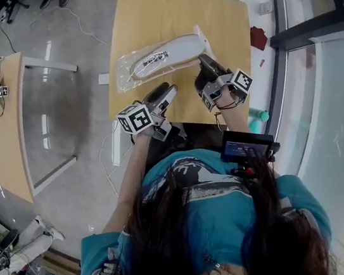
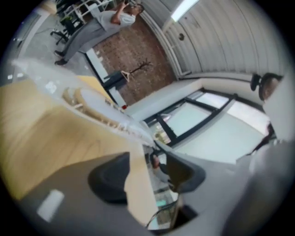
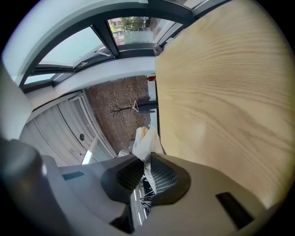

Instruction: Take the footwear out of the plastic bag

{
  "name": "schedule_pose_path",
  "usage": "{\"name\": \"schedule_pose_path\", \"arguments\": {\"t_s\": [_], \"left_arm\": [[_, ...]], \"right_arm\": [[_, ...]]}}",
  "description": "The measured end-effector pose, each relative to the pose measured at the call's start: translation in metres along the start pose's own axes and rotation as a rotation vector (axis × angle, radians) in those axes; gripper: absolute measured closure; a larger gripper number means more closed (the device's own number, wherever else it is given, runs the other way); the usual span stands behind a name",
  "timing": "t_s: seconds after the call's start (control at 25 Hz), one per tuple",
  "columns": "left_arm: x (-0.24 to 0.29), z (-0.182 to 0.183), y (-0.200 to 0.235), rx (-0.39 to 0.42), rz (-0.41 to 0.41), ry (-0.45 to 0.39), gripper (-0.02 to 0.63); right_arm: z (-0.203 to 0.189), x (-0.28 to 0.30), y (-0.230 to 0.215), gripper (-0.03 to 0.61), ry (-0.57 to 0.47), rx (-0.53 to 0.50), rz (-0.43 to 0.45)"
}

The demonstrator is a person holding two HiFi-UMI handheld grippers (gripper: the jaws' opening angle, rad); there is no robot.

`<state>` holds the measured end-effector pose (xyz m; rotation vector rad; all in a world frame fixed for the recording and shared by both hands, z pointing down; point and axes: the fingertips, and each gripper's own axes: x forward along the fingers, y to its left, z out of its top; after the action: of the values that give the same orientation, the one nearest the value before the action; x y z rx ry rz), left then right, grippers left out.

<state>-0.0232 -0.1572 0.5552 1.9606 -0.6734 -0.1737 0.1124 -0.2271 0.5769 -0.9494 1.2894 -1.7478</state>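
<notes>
Wood-topped table [image 1: 166, 13] fills the middle of the head view. A clear plastic bag [image 1: 129, 66] lies flat across the table's centre with a white slipper [image 1: 169, 54] inside it, dark print along the slipper's side. The left gripper [image 1: 166, 93] sits over the table's near edge, just short of the bag and pointing at it. The right gripper [image 1: 204, 63] reaches further onto the table, to the bag's right end. In the left gripper view, the left gripper [image 2: 147, 168] has its jaws standing apart, and nothing is pressed between the pads. The table [image 2: 41, 133] runs off to the left, and the bag [image 2: 55, 87] stretches over it with the slipper [image 2: 87, 99] showing pale through the plastic. One thin end of the bag comes close to the jaw tips. In the right gripper view, the right gripper [image 3: 146, 173] has its jaws drawn together on a crumpled white edge of the bag [image 3: 146, 140], which sticks up out of the narrow gap beside the table [image 3: 221, 92].
</notes>
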Motion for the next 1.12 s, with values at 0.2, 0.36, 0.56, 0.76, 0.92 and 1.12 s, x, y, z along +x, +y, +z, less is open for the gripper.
{"name": "schedule_pose_path", "arguments": {"t_s": [0.2,0.36,0.56,0.76,0.92,1.12], "left_arm": [[0.023,0.017,-0.016,-0.201,-0.177,-0.125,0.276],[0.027,0.045,-0.017,-0.263,-0.208,-0.234,0.275],[0.024,0.064,-0.020,-0.285,-0.274,-0.293,0.416],[0.022,0.062,-0.023,-0.324,-0.327,-0.270,0.486],[0.013,0.070,-0.016,-0.366,-0.340,-0.287,0.508],[-0.004,0.082,-0.012,-0.354,-0.377,-0.280,0.512]], "right_arm": [[-0.004,-0.028,0.027,0.531,-0.031,0.013,0.090],[-0.013,-0.043,0.043,0.531,-0.035,0.006,0.133],[-0.034,-0.055,0.053,0.531,-0.001,-0.034,0.156],[-0.048,-0.069,0.062,0.531,0.081,-0.269,0.134],[-0.059,-0.083,0.067,0.529,0.188,-0.519,0.099],[-0.036,-0.105,0.082,0.522,0.113,-0.701,0.087]]}}
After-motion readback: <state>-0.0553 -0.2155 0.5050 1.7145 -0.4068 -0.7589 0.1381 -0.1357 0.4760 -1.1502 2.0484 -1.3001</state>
